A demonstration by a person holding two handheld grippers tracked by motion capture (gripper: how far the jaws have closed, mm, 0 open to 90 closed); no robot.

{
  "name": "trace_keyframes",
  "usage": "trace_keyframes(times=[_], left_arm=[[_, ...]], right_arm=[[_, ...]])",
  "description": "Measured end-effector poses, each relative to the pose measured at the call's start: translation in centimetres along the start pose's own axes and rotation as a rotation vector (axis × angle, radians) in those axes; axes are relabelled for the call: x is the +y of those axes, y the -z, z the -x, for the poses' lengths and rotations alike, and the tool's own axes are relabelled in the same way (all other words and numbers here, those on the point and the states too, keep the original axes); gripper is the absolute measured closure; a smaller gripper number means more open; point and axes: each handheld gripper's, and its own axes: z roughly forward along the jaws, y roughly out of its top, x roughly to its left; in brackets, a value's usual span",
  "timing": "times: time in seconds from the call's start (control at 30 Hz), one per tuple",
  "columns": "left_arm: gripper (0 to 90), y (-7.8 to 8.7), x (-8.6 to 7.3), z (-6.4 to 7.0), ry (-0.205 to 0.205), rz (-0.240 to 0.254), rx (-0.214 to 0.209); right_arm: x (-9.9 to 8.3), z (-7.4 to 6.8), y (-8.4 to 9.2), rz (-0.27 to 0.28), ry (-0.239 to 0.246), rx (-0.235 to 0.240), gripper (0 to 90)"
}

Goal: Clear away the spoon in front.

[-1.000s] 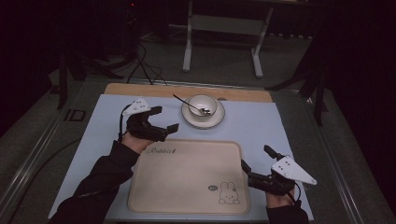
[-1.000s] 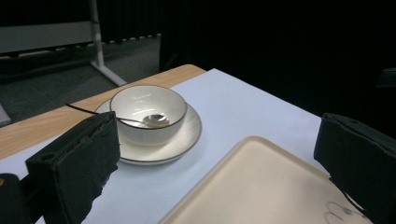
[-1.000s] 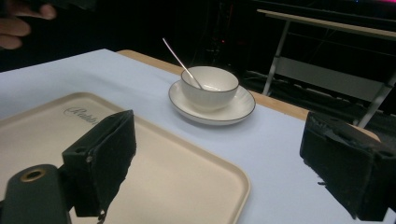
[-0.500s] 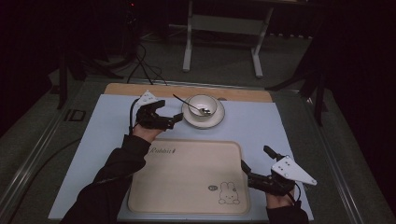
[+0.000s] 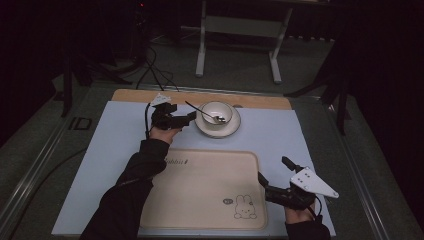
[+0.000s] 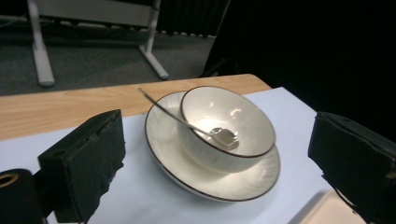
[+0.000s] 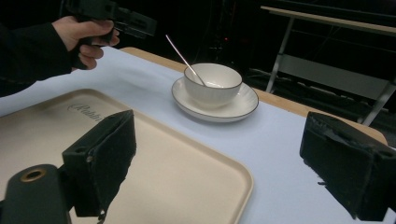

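- Our left tongs (image 5: 186, 118) hang released, jaws wide, just beside the saucer (image 5: 202, 128) at the far side of the desk (image 5: 280, 135); nothing is gripped.
- The bowl (image 6: 227, 126) sits in the saucer, with the spoon (image 6: 187, 122) leaning inside it, handle out over the rim towards us.
- We judge bowl and saucer glazed ceramic: stiff, slick, breakable, fairly weighty.
- The bowl's rim, or the saucer's raised edge, looks the best hold; the loose spoon may slide or rattle.
- Our right tongs (image 5: 272, 176) rest released at the near right corner of the tray (image 5: 200, 195), well apart from the bowl.
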Motion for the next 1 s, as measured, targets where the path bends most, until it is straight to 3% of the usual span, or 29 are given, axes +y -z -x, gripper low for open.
trace_keyframes(times=[0.2,0.53,1.0], left_arm=[[11.6,-1.3,0.0,-0.6,0.045,-0.003,0.026],[28.5,-3.7,0.0,-1.3,0.181,-0.015,0.107],[51.6,-5.4,-0.5,-1.2,0.29,0.008,0.119]], right_arm=[[0.0,0.0,-0.1,-0.004,-0.001,0.004,10.6],[-0.1,0.2,-0.1,-0.009,-0.01,0.007,10.6],[-0.2,0.3,-0.2,-0.016,-0.014,0.012,10.6]])
